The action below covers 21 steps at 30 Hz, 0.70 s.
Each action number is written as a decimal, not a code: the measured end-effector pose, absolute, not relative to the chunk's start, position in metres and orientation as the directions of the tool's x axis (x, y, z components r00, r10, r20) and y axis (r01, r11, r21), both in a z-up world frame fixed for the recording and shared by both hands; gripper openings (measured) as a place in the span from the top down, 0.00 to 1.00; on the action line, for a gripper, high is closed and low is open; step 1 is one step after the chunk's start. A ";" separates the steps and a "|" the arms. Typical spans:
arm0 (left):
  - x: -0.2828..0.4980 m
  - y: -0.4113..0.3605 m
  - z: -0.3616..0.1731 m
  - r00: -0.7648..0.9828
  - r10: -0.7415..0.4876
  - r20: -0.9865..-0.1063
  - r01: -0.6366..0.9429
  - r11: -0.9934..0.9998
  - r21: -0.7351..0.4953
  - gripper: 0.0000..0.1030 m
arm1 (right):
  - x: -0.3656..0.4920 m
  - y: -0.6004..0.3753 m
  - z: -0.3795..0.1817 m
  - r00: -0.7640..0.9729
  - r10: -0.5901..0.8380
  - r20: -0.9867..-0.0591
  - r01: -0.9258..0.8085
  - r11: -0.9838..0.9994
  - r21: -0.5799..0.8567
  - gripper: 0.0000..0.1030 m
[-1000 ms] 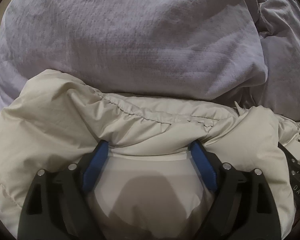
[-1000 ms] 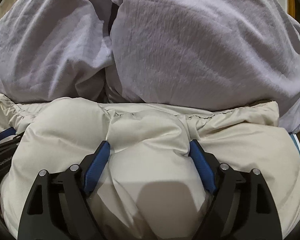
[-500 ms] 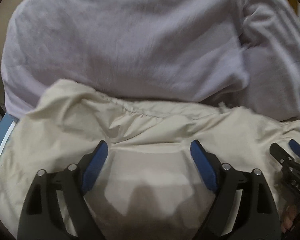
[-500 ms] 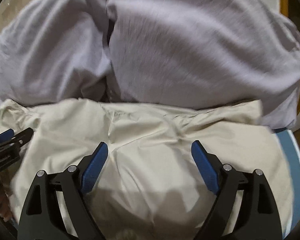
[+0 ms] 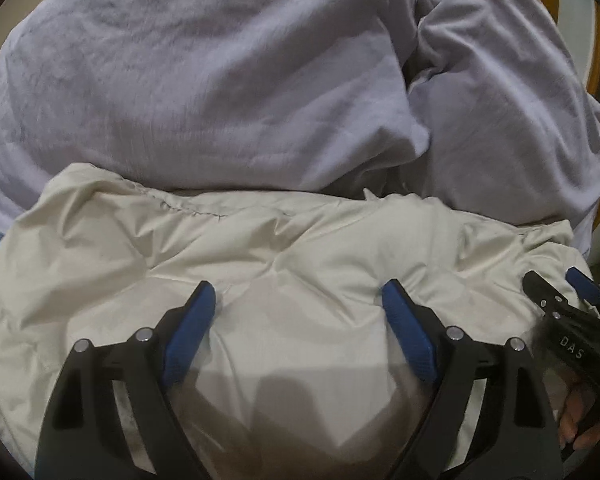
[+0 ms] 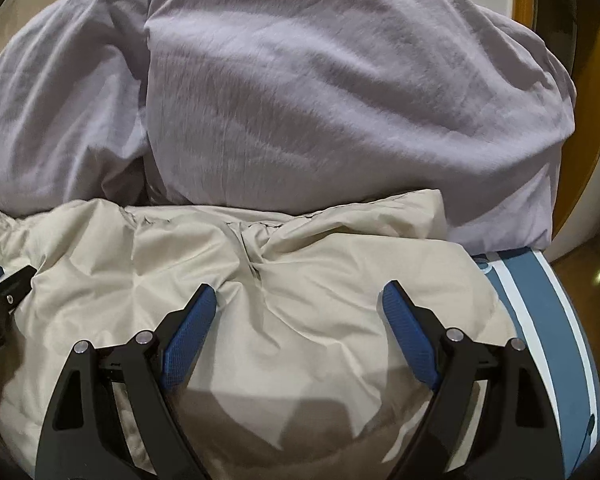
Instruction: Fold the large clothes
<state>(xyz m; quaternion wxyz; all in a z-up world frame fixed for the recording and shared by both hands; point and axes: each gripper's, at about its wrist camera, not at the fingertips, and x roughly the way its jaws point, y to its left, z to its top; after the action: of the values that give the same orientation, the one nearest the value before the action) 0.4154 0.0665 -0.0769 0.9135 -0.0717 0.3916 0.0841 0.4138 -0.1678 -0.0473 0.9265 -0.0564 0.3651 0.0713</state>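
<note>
Lavender bedding (image 5: 220, 80) backs the cream puffer jacket (image 5: 300, 248); both grippers (image 5: 298, 300) (image 6: 298, 300), fingers wide and unloaded, hover mid-fold, needing a fresh edge grasp.

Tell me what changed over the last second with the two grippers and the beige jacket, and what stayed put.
Both the left gripper and the right gripper drew back from the beige puffy jacket. A second ago the padding bulged up between the fingers; now it lies flatter, more spread out, with more of it showing in each view. Nothing was grasped or released; the jaws stayed wide. The lavender bedding behind is unchanged.
</note>
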 end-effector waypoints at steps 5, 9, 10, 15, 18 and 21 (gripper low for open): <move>0.426 0.069 -0.086 0.676 0.095 -0.731 -0.214 0.974 -0.072 0.13 | 0.416 -0.170 -0.053 0.721 0.081 -0.689 -0.175 0.982 -0.067 0.15; 0.432 0.071 -0.093 0.672 0.092 -0.735 -0.225 0.971 -0.085 0.12 | 0.423 -0.174 -0.063 0.717 0.080 -0.693 -0.170 0.983 -0.062 0.14; 0.433 0.071 -0.095 0.672 0.094 -0.735 -0.226 0.970 -0.083 0.12 | 0.424 -0.175 -0.065 0.717 0.080 -0.692 -0.170 0.983 -0.063 0.13; 0.439 0.069 -0.100 0.670 0.104 -0.735 -0.233 0.970 -0.074 0.11 | 0.427 -0.175 -0.067 0.718 0.079 -0.692 -0.170 0.983 -0.064 0.11; 0.441 0.067 -0.102 0.670 0.116 -0.733 -0.237 0.970 -0.063 0.11 | 0.430 -0.176 -0.072 0.719 0.074 -0.692 -0.168 0.983 -0.069 0.10; 0.427 0.068 -0.100 0.673 0.124 -0.729 -0.241 0.969 -0.058 0.10 | 0.433 -0.177 -0.077 0.719 0.073 -0.692 -0.167 0.983 -0.071 0.10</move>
<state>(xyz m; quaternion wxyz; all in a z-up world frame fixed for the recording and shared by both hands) 0.4267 0.0683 -0.1000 0.9115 -0.0747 0.3919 0.1000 0.4328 -0.1775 -0.0771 0.9247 -0.0641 0.3695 0.0649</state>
